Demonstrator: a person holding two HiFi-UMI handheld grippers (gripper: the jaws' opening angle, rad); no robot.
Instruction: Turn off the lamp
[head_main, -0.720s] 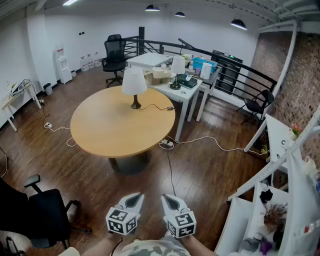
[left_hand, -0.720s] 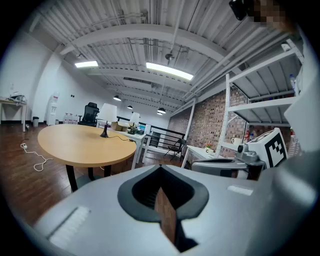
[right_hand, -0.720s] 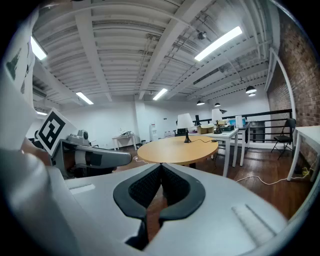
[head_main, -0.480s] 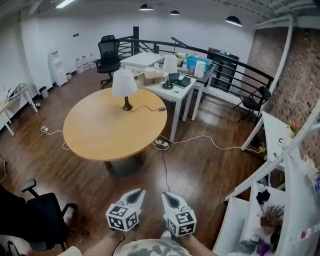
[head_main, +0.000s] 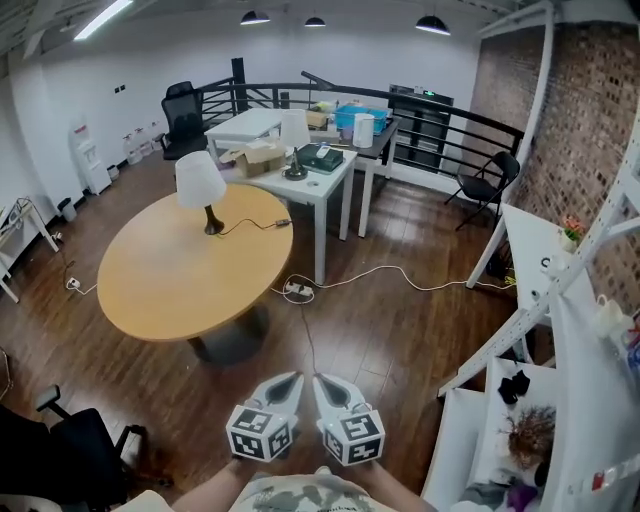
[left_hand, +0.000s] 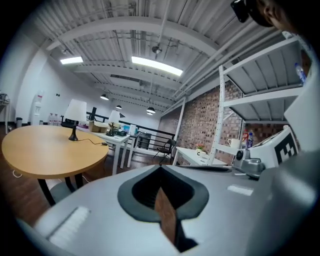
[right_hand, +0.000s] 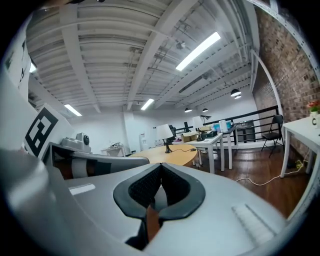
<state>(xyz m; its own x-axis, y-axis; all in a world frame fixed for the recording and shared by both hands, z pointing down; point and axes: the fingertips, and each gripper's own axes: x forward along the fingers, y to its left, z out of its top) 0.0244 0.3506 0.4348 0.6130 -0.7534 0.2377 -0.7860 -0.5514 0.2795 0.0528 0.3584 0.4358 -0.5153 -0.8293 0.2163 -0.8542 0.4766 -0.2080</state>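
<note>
A table lamp (head_main: 200, 187) with a white shade and dark base stands at the far edge of the round wooden table (head_main: 170, 285). Its cord runs right to a small inline switch (head_main: 283, 223) near the table's rim. The lamp (left_hand: 75, 116) shows small and far off in the left gripper view, and the lamp (right_hand: 164, 135) likewise in the right gripper view. My left gripper (head_main: 283, 381) and right gripper (head_main: 326, 383) sit side by side low in the head view, over the floor, well short of the table. Both are shut with nothing between the jaws.
A white desk (head_main: 300, 170) with a second lamp (head_main: 294, 135) and boxes stands behind the table. A power strip (head_main: 295, 291) and cables lie on the wood floor. A black chair (head_main: 70, 450) is at lower left, white shelving (head_main: 560, 330) at right, a railing (head_main: 420, 105) behind.
The head view has swung right, so the table and lamp have slid left in the frame. The two grippers have drawn closer together and stay shut.
</note>
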